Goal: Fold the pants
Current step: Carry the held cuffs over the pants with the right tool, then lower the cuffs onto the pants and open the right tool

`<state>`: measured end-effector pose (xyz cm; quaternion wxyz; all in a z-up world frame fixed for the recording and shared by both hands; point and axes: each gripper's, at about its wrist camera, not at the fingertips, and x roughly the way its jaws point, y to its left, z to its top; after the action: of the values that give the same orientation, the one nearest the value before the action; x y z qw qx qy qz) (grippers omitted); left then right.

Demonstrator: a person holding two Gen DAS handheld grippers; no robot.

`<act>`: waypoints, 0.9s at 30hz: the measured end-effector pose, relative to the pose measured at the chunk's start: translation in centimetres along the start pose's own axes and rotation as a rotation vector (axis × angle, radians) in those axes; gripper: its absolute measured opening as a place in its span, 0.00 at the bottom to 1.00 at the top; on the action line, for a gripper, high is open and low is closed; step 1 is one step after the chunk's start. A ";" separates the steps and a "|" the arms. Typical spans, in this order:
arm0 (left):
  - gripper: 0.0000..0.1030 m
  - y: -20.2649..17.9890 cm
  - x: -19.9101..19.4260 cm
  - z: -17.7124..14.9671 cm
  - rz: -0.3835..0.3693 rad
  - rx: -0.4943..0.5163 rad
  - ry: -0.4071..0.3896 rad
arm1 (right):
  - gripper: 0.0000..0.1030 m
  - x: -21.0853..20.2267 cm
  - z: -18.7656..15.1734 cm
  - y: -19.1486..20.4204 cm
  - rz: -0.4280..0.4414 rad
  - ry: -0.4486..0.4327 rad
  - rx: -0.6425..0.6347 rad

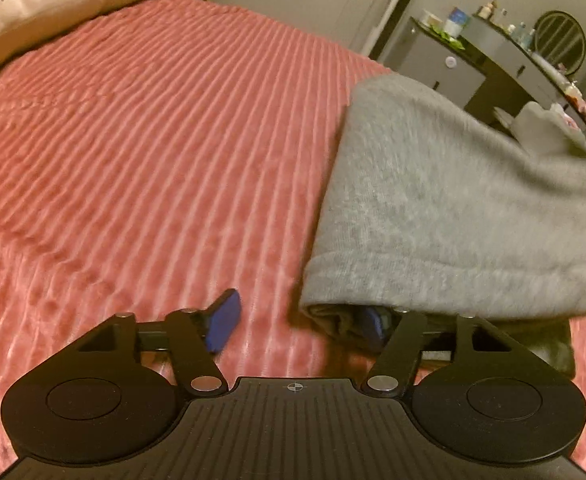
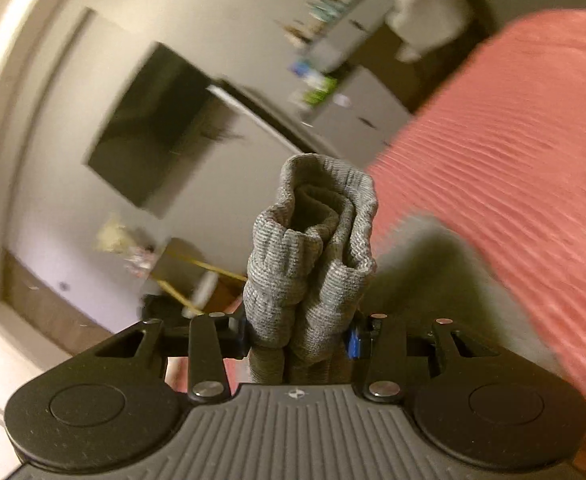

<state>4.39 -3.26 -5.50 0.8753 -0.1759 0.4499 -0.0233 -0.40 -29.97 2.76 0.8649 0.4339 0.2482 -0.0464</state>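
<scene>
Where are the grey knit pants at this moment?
In the right wrist view the grey knit pants stand bunched between the right gripper pads; in the left wrist view they drape over the pink ribbed bedspread, on the right side.

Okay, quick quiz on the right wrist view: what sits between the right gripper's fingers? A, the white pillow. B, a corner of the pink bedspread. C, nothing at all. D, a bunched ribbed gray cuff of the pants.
D: in the right wrist view the right gripper is clamped on the bunched, ribbed gray pants cuff, which stands up between its fingers; the pink bedspread lies off to the side, not in the grip.
</scene>
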 end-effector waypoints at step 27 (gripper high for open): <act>0.82 0.9 -6.3 -1.0 -0.233 0.021 -0.156 | 0.75 0.1 -3.4 -3.8 -0.303 -0.023 -0.238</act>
<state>-0.26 -1.43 -1.42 0.9006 -0.2194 0.3568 -0.1159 -2.78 -29.66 -1.78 0.8959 0.2856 0.3047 -0.1515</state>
